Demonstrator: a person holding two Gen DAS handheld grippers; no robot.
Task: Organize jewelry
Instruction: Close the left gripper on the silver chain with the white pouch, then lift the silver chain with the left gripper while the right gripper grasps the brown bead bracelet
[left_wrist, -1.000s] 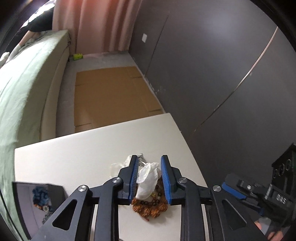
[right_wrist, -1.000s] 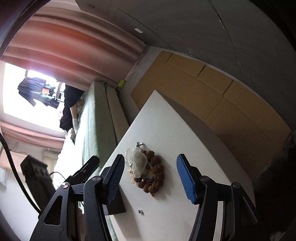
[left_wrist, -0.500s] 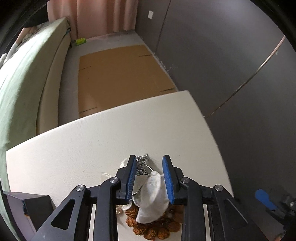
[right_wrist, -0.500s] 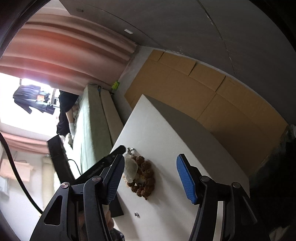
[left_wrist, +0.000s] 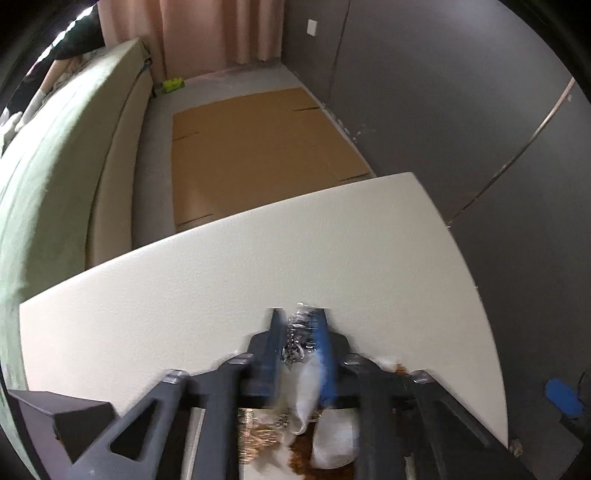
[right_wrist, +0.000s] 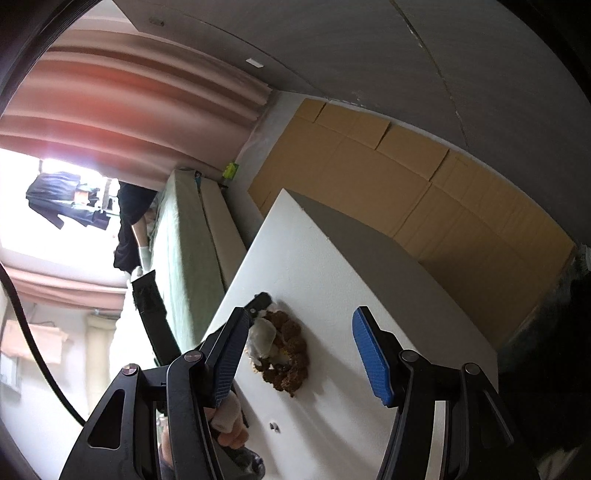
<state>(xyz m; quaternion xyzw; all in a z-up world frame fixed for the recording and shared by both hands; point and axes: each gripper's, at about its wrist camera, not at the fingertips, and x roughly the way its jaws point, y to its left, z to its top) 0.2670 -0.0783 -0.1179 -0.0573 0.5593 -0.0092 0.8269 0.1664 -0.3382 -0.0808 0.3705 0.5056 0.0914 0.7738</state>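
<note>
A pile of jewelry lies on the white table (left_wrist: 184, 295): a brown bead bracelet (right_wrist: 288, 354), a white translucent bag (right_wrist: 262, 338), a gold chain (left_wrist: 255, 439) and a silver chain (left_wrist: 299, 332). My left gripper (left_wrist: 299, 325) is down on the pile with its blue pads closed around the silver chain; the view is blurred. Its tip shows in the right wrist view (right_wrist: 260, 301) at the far end of the pile. My right gripper (right_wrist: 299, 354) is open and empty, held above the table with the pile between its fingers.
A dark jewelry box (left_wrist: 59, 417) stands at the table's left edge. A small metal piece (right_wrist: 274, 427) lies on the table near me. Beyond the table are flattened cardboard (left_wrist: 258, 147), a green mattress (left_wrist: 55, 147) and a grey wall.
My left gripper has pushed forward and down onto the pile and its jaws have narrowed around the silver chain. My right gripper stays open and has shifted little.
</note>
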